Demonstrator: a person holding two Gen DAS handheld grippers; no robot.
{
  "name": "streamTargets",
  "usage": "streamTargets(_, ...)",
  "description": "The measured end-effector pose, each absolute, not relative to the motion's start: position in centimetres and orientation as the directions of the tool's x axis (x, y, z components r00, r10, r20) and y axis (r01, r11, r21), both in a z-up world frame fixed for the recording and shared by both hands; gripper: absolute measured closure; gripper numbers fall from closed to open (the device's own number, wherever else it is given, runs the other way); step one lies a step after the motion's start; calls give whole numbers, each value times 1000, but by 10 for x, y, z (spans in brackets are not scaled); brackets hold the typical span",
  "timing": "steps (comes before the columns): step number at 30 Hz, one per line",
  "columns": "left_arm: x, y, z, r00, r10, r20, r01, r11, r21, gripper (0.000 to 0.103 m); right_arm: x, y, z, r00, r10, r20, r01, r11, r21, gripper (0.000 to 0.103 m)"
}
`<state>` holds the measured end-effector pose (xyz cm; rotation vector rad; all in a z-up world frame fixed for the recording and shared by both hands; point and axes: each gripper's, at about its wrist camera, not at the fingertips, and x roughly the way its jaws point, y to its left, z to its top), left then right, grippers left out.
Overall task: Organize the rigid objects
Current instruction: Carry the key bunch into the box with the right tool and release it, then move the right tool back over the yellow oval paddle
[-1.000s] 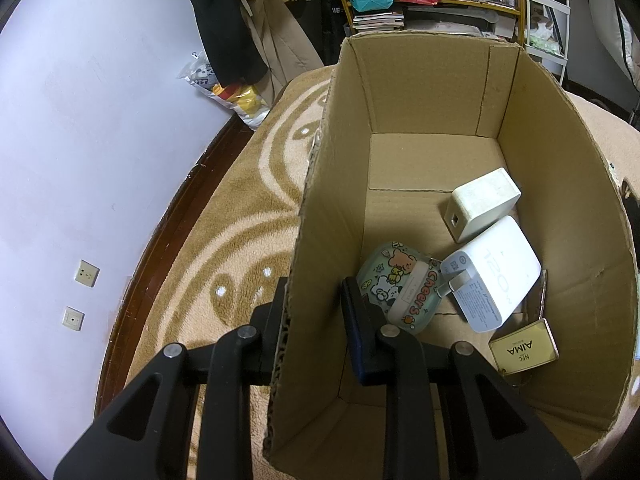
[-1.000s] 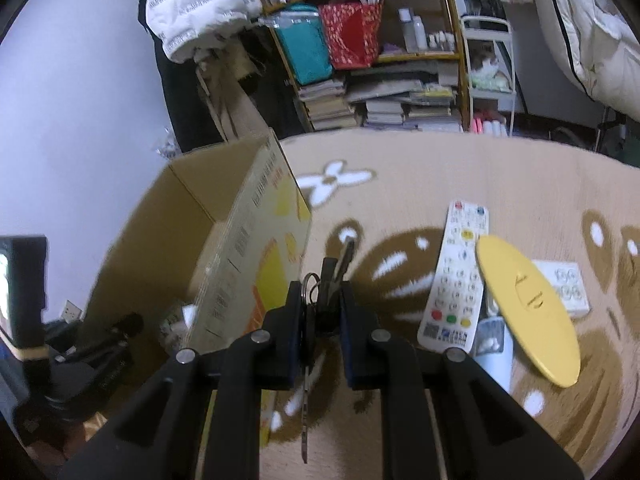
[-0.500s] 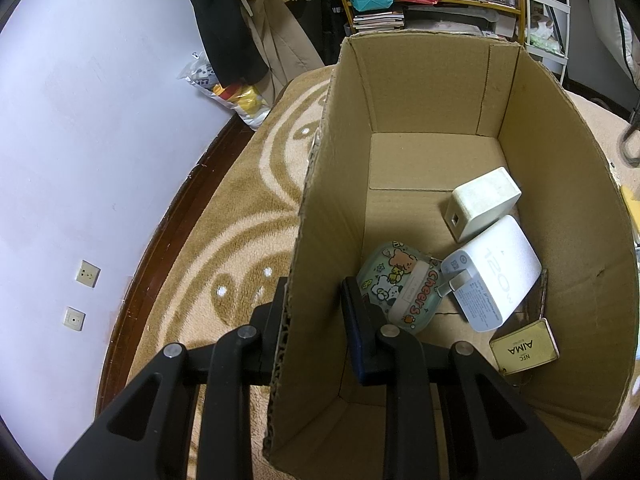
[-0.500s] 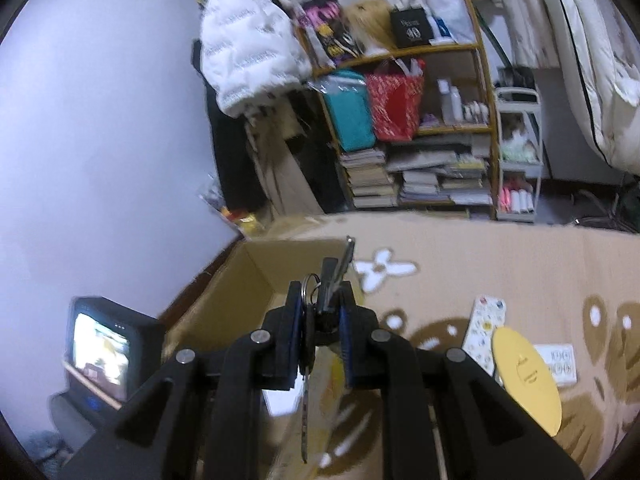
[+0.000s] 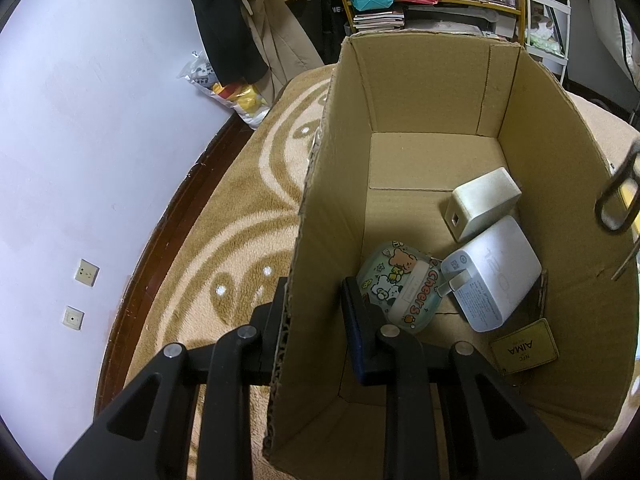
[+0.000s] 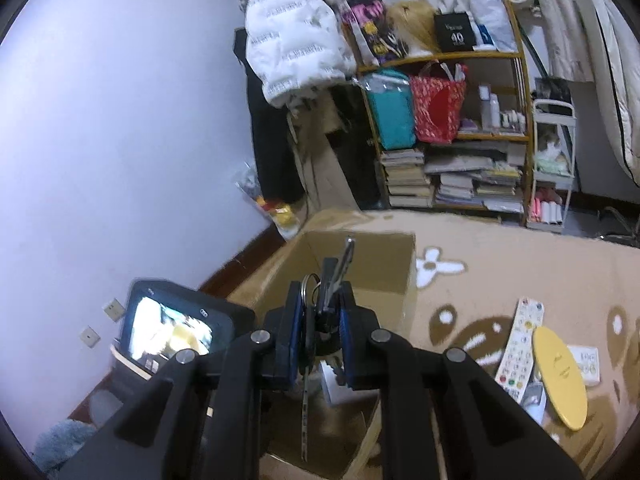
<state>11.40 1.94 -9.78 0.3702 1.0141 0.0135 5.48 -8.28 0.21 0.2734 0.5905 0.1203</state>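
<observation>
Both views fisheye: straight lines bow, black vignette fills corners. Indoor light dim, cool, diffuse. Left wrist view sharp; cardboard box (image 5: 420, 92) inner walls evenly lit, soft shadow along near left wall and floor corner. Metal ring (image 5: 618, 196) at right edge blurred, out of focus. Right wrist view softer, slight motion blur, muted colour; purple-tinted wall (image 6: 120, 120) brightest area. Glowing screen (image 6: 172, 330) at lower left overexposed, detail washed out.

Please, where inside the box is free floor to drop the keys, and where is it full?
Free: the far half of the box floor, between the back wall and the small charger. Crowded: the near half, with the big charger, the case and the tag. The right claw holds the keys above the box.
</observation>
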Motion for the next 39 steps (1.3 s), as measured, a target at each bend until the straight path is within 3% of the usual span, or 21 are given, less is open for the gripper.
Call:
streamTargets(10, 116, 19, -99, 531, 178, -828, 160, 939, 304, 79, 65, -97, -28, 770, 252, -586, -7, 922, 387, 85)
streamTargets(23, 117, 20, -100, 531, 181, -828, 159, 938, 307, 79, 67, -103, -31, 778, 194, -597, 18, 944, 329, 84)
streamTargets(25, 117, 20, -100, 531, 181, -828, 159, 938, 307, 79, 67, -105, -28, 782, 170, -600, 26, 953, 303, 79)
streamTargets(27, 117, 20, -99, 532, 181, -827, 160, 938, 308, 79, 66, -110, -25, 783, 142, -605, 38, 961, 275, 64)
streamTargets(29, 117, 20, -99, 532, 182, -827, 159, 938, 308, 79, 66, -118, -23, 782, 120, -611, 52, 965, 256, 63)
streamTargets(31, 117, 20, -99, 532, 181, -827, 159, 938, 308, 79, 67, -128, -23, 780, 100, -618, 75, 965, 250, 54)
streamTargets(33, 116, 20, -99, 532, 180, -827, 159, 938, 307, 79, 65, -137, -23, 780, 68, -622, 103, 966, 236, 38)
streamTargets(37, 116, 20, -99, 532, 181, -827, 160, 938, 308, 79, 64, -160, -27, 760, -5, -650, 173, 966, 194, 30)
streamTargets(39, 117, 20, -99, 532, 180, -827, 159, 938, 307, 79, 64, -171, -28, 757, -18, -653, 200, 958, 206, 14)
